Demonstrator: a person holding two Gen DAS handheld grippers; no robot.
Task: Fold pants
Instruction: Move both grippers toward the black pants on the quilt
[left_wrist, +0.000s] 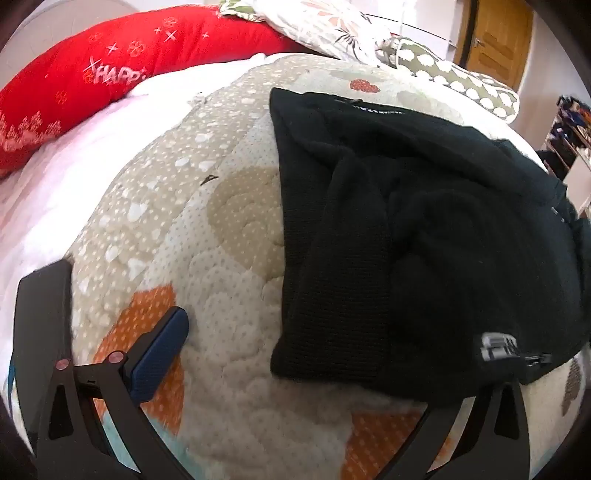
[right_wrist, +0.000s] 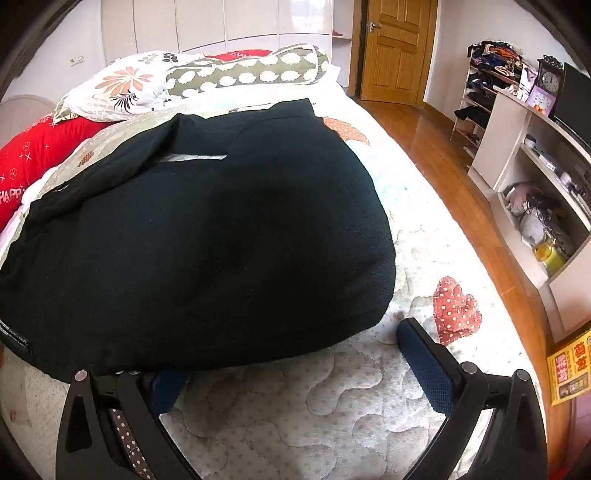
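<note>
Quilted bedspread (right_wrist: 280, 417) | black pants (right_wrist: 207, 236) on it | wooden door (right_wrist: 395, 48) behind | both jaws spread

Left wrist view: we look steeply down along the left gripper (left_wrist: 325, 354) at the quilt (left_wrist: 229, 229), close over the bed, facing the red pillow (left_wrist: 92, 81)
Right wrist view: we look down along the right gripper (right_wrist: 295, 354), close, facing the door (right_wrist: 395, 48)
Shared: we see the black pants (left_wrist: 424, 236) (right_wrist: 192, 236), quilt, pillows, door
</note>
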